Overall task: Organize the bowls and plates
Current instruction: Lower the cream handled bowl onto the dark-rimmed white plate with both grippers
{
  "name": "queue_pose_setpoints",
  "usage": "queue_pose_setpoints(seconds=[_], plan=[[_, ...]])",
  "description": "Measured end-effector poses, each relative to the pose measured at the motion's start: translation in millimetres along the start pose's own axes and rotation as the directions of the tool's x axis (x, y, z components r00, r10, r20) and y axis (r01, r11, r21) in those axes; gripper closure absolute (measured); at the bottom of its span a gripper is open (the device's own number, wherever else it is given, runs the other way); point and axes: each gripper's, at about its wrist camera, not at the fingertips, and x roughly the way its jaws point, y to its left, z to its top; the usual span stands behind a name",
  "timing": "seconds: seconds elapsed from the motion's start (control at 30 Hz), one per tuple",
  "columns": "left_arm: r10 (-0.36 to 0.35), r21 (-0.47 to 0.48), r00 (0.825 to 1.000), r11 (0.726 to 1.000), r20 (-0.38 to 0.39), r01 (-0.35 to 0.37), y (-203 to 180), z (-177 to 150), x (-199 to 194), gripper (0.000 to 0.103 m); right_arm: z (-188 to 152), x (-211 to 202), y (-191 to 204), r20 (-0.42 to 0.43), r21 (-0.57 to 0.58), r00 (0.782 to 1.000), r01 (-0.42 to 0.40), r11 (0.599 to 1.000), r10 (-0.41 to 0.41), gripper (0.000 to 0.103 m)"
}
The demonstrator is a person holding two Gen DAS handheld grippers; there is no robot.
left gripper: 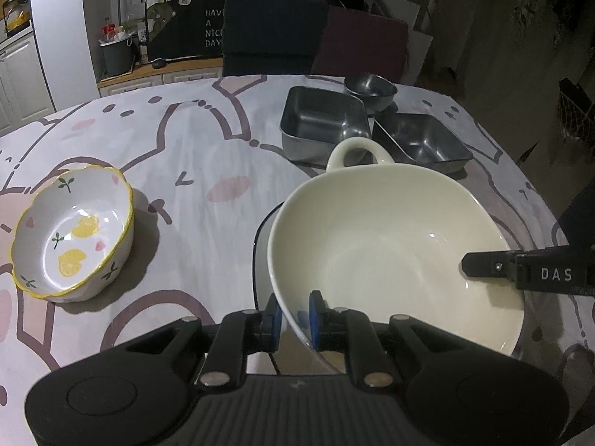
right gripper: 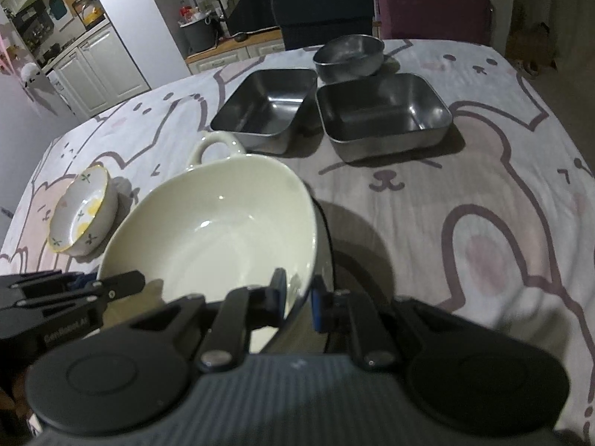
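A large cream bowl point(left gripper: 390, 245) point(right gripper: 219, 223) with a loop handle at its far side hangs low over the table, above a white plate with a dark rim point(left gripper: 260, 260). My left gripper point(left gripper: 295, 316) is shut on the bowl's near left rim. My right gripper point(right gripper: 299, 297) is shut on its near right rim, and it shows in the left wrist view as a black finger point(left gripper: 487, 265) reaching over the rim. A small scalloped bowl with lemon prints point(left gripper: 74, 226) point(right gripper: 81, 212) sits to the left on the cloth.
Two square steel trays point(left gripper: 323, 126) point(right gripper: 383, 115) and a round steel bowl point(left gripper: 370, 91) point(right gripper: 349, 55) stand at the back of the table, which wears a cartoon-print cloth point(left gripper: 193, 156). Two chairs point(left gripper: 275, 33) stand beyond the far edge. The table drops off at the right.
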Motion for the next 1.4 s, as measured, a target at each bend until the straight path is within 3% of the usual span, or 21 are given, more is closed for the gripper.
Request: queue_pose_setpoints(seconds=[1.1,1.23,1.4], plan=[[0.003,0.036,0.999,0.999,-0.041,-0.001,1,-2,13,0.087,0,25,-1,-0.076,0.001,0.996,0.035,0.999,-0.035,0.088],[-0.022,0.014,0.999,1.000,-0.044,0.022,6,-2,14,0.087,1,27,-9,-0.092,0.048,0.996,0.012,0.999,-0.008,0.089],[-0.022,0.016,0.999,1.000,-0.043,0.022,6,-2,15,0.087,3,33,-29,-0.130,0.188,0.989,-0.049,0.981,0.074,0.089]])
